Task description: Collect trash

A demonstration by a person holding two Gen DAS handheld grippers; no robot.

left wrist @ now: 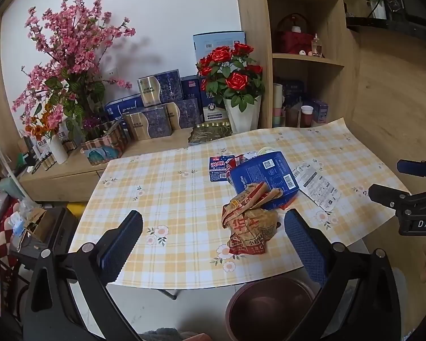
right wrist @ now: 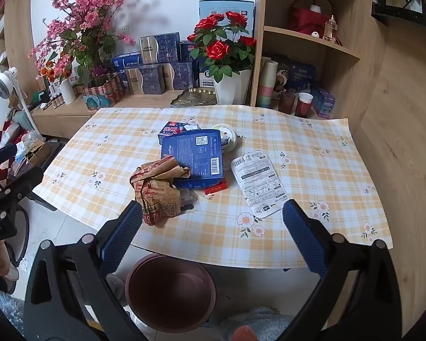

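Trash lies in a heap on the yellow checked tablecloth [left wrist: 167, 187] [right wrist: 298, 142]: a crumpled brown and red paper bag [left wrist: 248, 221] [right wrist: 159, 190], a blue coffee box [left wrist: 265, 177] [right wrist: 196, 153], a small blue and red carton [left wrist: 220, 166] [right wrist: 174, 129], a white flat packet [left wrist: 316, 184] [right wrist: 258, 182], a small red box [right wrist: 216, 189] and a white lidded cup [right wrist: 227, 136]. A dark brown bin [left wrist: 269, 304] [right wrist: 170, 292] stands on the floor below the table's near edge. My left gripper [left wrist: 213, 236] is open, above the near edge in front of the paper bag. My right gripper [right wrist: 211, 224] is open too, with nothing between its fingers.
A low wooden cabinet [left wrist: 71, 170] behind the table holds pink blossoms [left wrist: 68, 45], a pot of red roses [left wrist: 233, 85] [right wrist: 224, 48] and several blue boxes. Wooden shelves [left wrist: 304, 56] [right wrist: 312, 37] stand at the back right. A cluttered cart [left wrist: 34, 221] stands at the left.
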